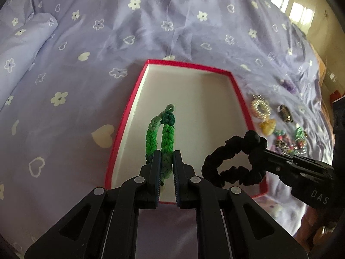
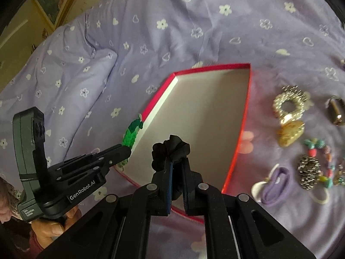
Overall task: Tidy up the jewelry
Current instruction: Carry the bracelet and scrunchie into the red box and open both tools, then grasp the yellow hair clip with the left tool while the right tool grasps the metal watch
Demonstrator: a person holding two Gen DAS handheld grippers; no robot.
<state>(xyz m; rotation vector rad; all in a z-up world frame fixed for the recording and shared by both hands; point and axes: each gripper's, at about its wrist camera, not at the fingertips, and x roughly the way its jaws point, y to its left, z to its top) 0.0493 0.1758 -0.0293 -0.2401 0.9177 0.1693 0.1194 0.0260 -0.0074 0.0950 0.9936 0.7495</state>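
White-lined, the red-rimmed shallow cardboard box [image 1: 138, 86] mid-frame has nothing in it yet: my left gripper [image 1: 167, 161] pinches the green braided cord bracelet [image 1: 166, 133] over it, my right gripper [image 2: 177, 168] clamps the black fabric scrunchie [image 2: 172, 149], and the beaded pile [image 2: 310, 164] waits at right.

A green braided bracelet [image 1: 163, 138] and a black scrunchie [image 1: 232, 161] are hanging over the red box [image 1: 129, 116], with more jewelry [image 2: 301, 151] lying beside it.
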